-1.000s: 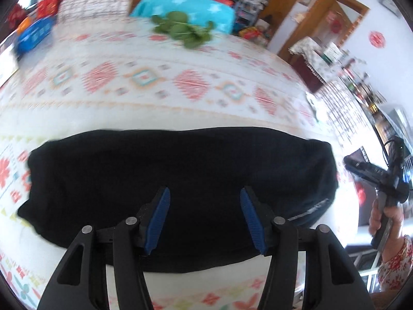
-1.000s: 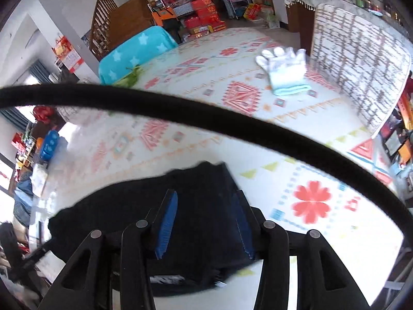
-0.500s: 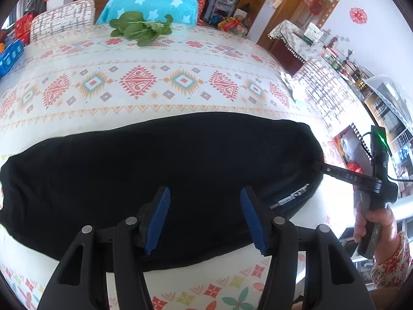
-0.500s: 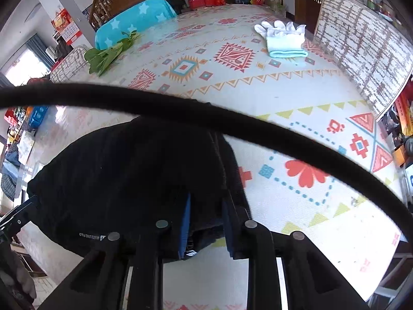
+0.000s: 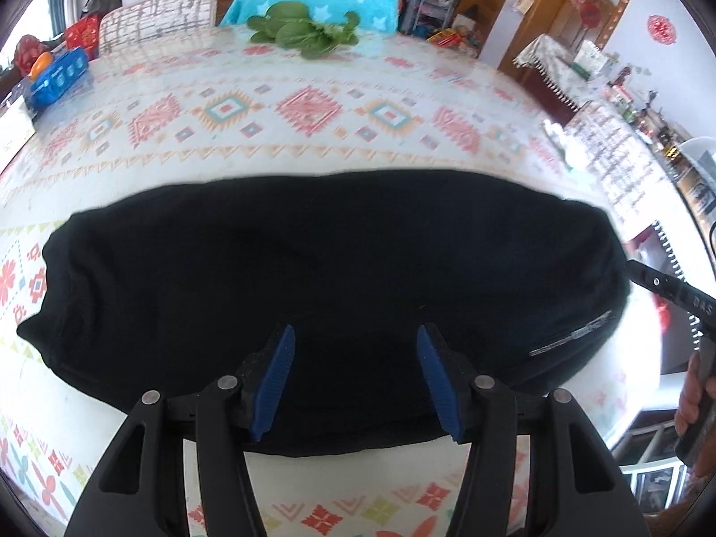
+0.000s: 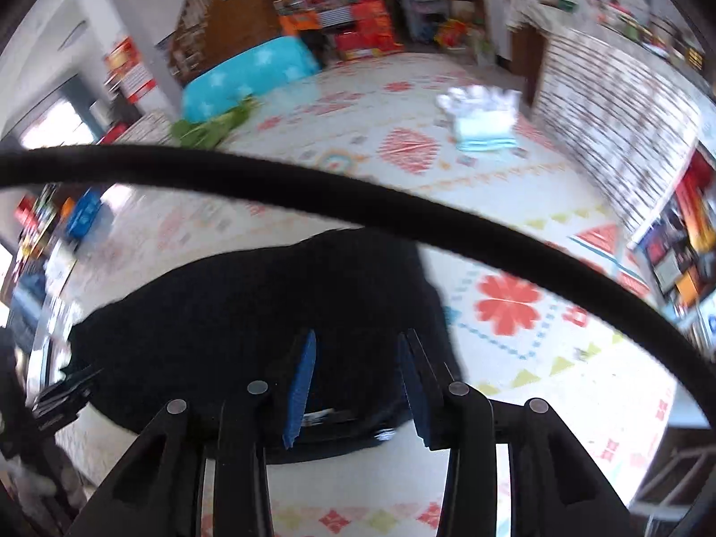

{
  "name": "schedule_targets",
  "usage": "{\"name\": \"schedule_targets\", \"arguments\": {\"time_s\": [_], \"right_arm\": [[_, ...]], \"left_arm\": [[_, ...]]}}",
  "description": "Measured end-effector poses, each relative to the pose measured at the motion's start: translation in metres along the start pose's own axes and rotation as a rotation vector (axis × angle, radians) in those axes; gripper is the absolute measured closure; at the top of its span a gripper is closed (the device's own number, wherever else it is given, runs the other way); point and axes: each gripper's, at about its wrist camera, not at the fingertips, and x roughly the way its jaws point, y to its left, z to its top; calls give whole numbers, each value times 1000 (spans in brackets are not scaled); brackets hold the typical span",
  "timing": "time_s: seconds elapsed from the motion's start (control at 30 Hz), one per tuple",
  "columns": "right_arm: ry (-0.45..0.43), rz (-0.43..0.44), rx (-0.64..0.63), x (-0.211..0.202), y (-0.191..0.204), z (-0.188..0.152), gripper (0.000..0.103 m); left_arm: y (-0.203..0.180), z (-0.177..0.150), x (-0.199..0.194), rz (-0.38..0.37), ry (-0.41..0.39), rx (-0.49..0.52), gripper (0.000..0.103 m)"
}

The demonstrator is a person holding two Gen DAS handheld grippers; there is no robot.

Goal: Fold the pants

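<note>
Black pants (image 5: 331, 264) lying lengthwise on patterned table (image 5: 313, 125), already folded into one long band, cross folds seemingly left; left tool (image 5: 353, 376) and right tool (image 6: 355, 380) both spread open above near edge, holding nothing.

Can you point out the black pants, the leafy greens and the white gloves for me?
pants (image 5: 331, 259), left wrist view, middle of the black cloth
greens (image 5: 304, 33), left wrist view, middle of the leaves
gloves (image 6: 483, 112), right wrist view, the palms
</note>
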Motion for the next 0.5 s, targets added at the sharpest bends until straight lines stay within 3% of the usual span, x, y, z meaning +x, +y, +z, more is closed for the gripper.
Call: {"name": "schedule_targets", "arguments": {"time_s": [0.13,0.27,0.5], "right_arm": [[80,-21,-54,36,17,-11,60],[97,-52,-91,49,18,-13,60],[111,-94,-133,35,22,-11,60]], "left_arm": [[5,-7,14,33,41,-7,47],[3,-9,13,46,35,14,47],[27,-13,-29,87,-67,-38,47]]}}
